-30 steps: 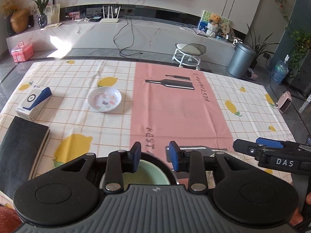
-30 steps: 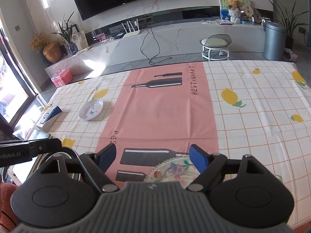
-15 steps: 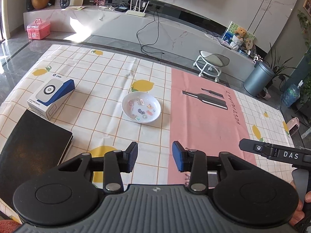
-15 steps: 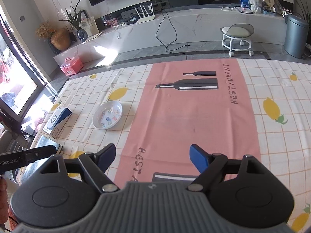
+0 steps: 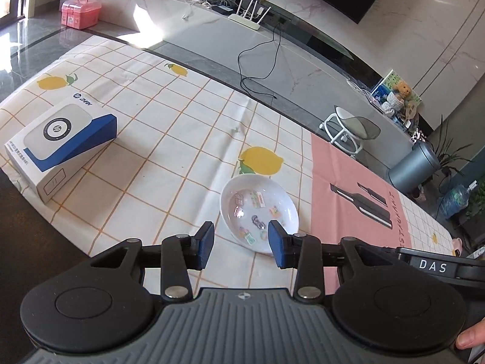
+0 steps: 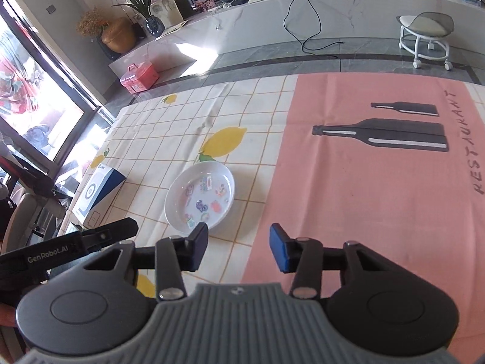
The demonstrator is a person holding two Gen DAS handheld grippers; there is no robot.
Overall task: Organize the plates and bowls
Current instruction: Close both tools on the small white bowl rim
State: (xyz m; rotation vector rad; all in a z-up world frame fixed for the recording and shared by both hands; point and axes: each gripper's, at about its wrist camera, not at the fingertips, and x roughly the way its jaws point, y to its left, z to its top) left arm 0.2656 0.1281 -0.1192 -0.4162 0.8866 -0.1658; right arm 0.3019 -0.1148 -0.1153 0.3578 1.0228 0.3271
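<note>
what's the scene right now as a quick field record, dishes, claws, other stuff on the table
dish: white bowl with printed stickers, upright on the tablecloth
left claw: open, empty, just short of the bowl's near rim
right claw: open, empty, bowl ahead to its left
other items: white and blue box left of the bowl, apart from it
other dishes: none in view

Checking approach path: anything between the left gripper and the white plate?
Nothing visible. The left gripper is open just short of the plate, only bare tablecloth between. The box sits well off to the left.
</note>
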